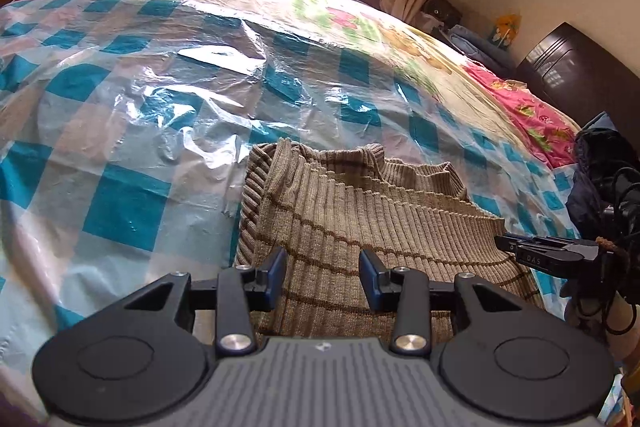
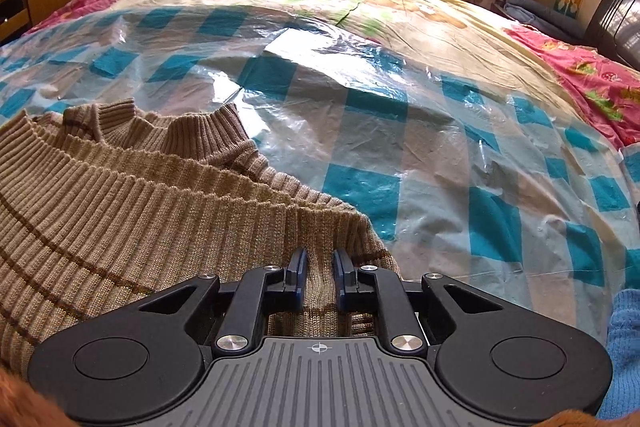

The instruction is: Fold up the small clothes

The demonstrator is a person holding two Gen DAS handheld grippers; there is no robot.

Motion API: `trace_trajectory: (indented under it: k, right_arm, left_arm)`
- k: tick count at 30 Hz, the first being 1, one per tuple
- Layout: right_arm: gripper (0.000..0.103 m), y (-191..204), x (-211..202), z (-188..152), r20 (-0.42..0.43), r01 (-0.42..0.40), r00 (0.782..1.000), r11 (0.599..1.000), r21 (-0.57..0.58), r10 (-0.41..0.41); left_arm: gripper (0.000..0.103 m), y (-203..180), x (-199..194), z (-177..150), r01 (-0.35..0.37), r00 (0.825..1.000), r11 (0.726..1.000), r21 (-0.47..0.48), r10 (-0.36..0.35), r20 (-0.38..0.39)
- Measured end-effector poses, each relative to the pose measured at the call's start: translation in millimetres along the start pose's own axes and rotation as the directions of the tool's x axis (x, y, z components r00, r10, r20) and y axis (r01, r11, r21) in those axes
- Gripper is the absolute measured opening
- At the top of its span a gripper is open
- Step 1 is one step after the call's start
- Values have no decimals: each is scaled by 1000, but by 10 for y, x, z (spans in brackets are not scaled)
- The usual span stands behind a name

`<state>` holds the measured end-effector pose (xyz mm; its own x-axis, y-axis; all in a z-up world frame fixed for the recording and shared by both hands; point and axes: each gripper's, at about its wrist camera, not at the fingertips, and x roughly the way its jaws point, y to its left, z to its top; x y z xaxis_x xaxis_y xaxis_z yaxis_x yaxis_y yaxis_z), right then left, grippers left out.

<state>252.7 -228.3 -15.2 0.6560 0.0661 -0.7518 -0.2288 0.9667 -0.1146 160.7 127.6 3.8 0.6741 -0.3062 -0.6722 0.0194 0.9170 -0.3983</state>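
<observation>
Tilting downward, right tongs (image 2: 319, 279) pinching the brown sweater (image 2: 120, 195) edge, left tongs (image 1: 323, 279) spread above it.

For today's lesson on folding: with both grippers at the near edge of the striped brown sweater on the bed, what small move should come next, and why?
Probably close the left gripper on the sweater. Its jaws stand open over the knit, while the right gripper already pinches the edge, so both need a hold before lifting the edge.

The left gripper (image 1: 323, 269) and the right gripper (image 2: 319, 269) both have black linkage arms with silver screws, dark blue fingertip pads, round black side discs and a grey ribbed body behind the fingers.
</observation>
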Motion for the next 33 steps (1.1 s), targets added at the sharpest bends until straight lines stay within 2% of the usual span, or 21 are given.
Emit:
trace_trajectory:
  k: [3, 8, 10, 15, 19, 22, 24, 26, 28, 33]
  right_arm:
    - [6, -84, -29, 3, 5, -17, 1000, 997, 70, 17]
    - [4, -240, -241, 10, 71, -41, 997, 982, 184, 28]
    - [4, -329, -298, 2, 92, -44, 995, 974, 224, 24]
    - [3, -456, -285, -65, 72, -29, 997, 966, 256, 11]
    - [3, -480, -303, -78, 81, -23, 997, 965, 261, 2]
    - [3, -504, -272, -50, 71, -27, 997, 955, 294, 6]
    - [3, -452, -347, -20, 103, -51, 994, 958, 281, 23]
    - [3, -403, -384, 9, 124, -61, 992, 960, 272, 28]
    - [3, -414, -346, 10, 118, -59, 993, 955, 291, 25]
    - [3, -515, -25, -161, 37, 7, 999, 941, 339, -20]
  left_arm:
    - [44, 4, 92, 81, -32, 999, 999, 15, 32, 12]
    - [45, -4, 252, 215, -84, 996, 995, 47, 82, 38]
    - [48, 7, 341, 253, -114, 993, 992, 54, 113, 32]
    - [47, 60, 478, 250, -170, 985, 983, 65, 169, 17]
    - [28, 90, 504, 224, -181, 983, 981, 65, 181, 8]
    - [19, 64, 460, 250, -194, 981, 978, 70, 193, 26]
    - [14, 38, 394, 276, -216, 976, 972, 87, 212, 55]
    - [14, 68, 382, 296, -248, 968, 964, 94, 243, 62]
    - [14, 163, 387, 303, -244, 969, 968, 56, 242, 47]
    - [14, 244, 395, 261, -242, 969, 970, 8, 241, 50]
